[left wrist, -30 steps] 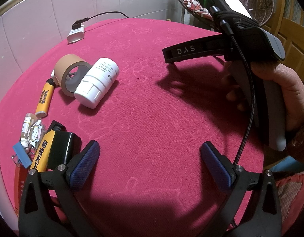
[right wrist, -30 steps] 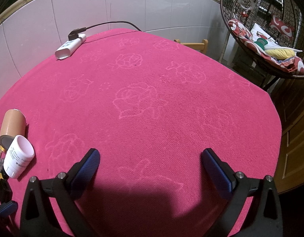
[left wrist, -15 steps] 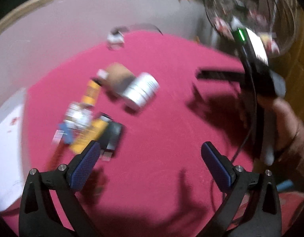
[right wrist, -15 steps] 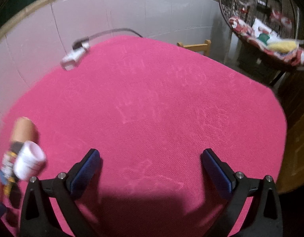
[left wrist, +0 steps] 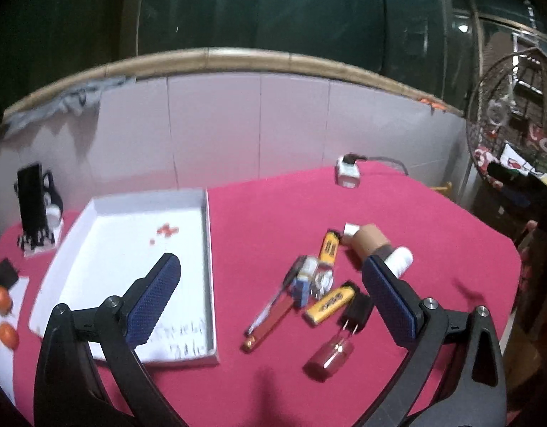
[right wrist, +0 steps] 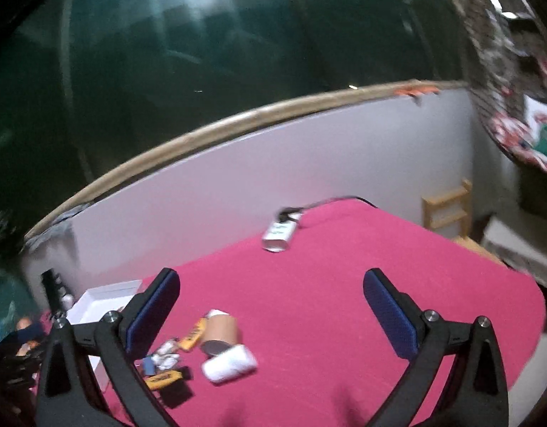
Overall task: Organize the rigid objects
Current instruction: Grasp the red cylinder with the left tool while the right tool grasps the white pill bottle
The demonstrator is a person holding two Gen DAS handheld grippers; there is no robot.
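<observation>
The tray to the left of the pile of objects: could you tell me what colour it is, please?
The tray is white, clearest in the left wrist view.

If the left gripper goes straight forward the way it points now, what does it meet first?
Probably the pink tablecloth. The left gripper is open, and its line runs over bare cloth between the white tray and the red pen. Beyond that stands the tiled wall. Depth is unclear in this blurred view.

Dim indoor light, glare patch top-center in right wrist view on dark glass above the white wall. Both views motion-blurred, esp. small items on the red tablecloth. Heavy fisheye bending + black vignette at corners; soft shadows along cloth's near edge.
</observation>
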